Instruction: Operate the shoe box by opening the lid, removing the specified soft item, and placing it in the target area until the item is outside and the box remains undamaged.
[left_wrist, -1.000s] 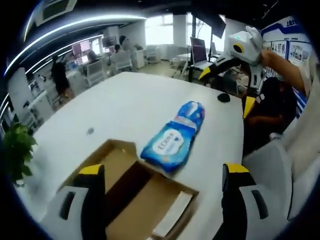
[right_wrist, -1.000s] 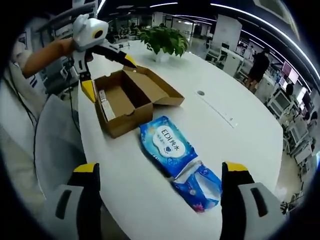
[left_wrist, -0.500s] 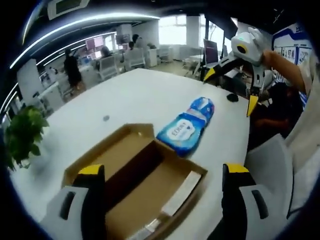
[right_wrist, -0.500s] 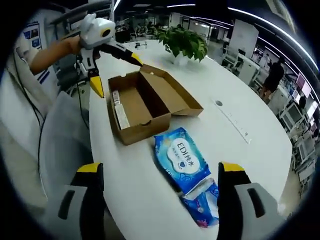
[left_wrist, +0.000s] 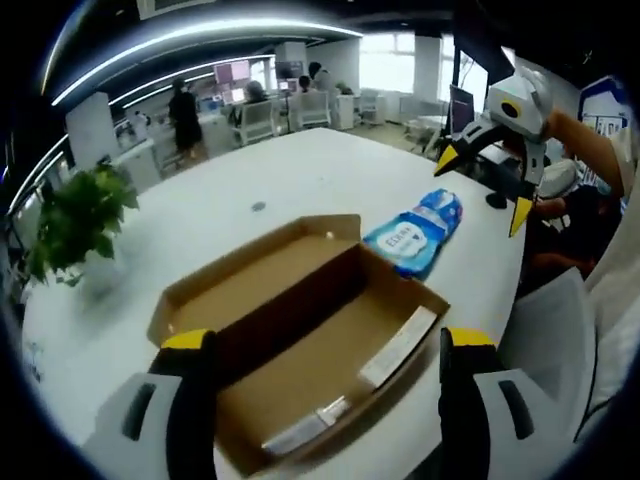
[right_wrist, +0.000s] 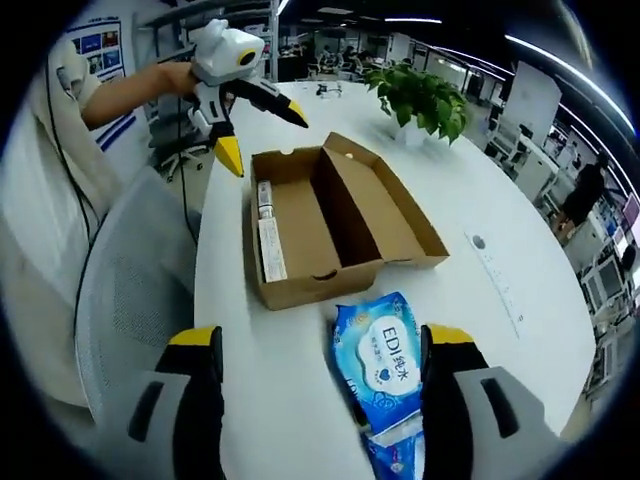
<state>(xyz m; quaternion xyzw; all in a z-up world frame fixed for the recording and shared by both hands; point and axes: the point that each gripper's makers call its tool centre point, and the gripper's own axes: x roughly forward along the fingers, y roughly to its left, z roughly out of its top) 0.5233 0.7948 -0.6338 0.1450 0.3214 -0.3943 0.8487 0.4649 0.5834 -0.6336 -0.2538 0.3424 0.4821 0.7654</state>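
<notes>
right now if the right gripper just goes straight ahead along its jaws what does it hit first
Most likely the blue wipes pack, lying on the table between the open jaws of the right gripper. The open shoe box sits just beyond it. Depth is hard to judge here.

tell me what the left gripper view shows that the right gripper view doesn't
Left gripper view alone: the right gripper, jaws open, held above the table's far edge, and a small dark object on the table beneath it. Right gripper view alone: the left gripper, jaws open, above the box's end, and a grey mesh chair. Both share the open shoe box, the blue wipes pack, the potted plant and the white table.
</notes>
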